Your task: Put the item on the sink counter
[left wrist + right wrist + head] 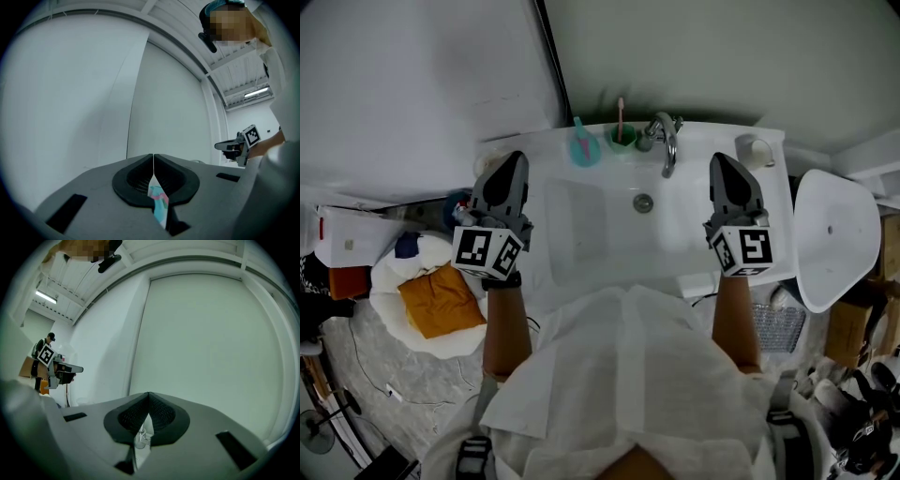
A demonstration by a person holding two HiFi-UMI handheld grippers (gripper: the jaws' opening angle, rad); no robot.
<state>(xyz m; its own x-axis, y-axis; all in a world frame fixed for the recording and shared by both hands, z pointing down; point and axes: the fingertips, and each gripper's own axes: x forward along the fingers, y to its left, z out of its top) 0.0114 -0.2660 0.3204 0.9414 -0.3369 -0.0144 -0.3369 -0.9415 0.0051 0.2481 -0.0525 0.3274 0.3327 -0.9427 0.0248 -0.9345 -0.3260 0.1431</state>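
Over the white sink counter (698, 141), the left gripper (517, 159) hangs at 9 o'clock of the drain (643, 202) and the right gripper (719, 161) at 3 o'clock, both clear of the basin (595, 225). Each has its jaws pressed together at the tips with nothing caught between them. The teal item (584, 150) stands on the counter's back rim at about 11 o'clock of the drain, just beside a green cup (622, 139) that holds a pink toothbrush (620, 111). The faucet (666, 142) rises at 12 o'clock. In the left gripper view a teal-and-pink sliver (158, 201) shows through the slit below the closed tips, probably that same item seen beyond them.
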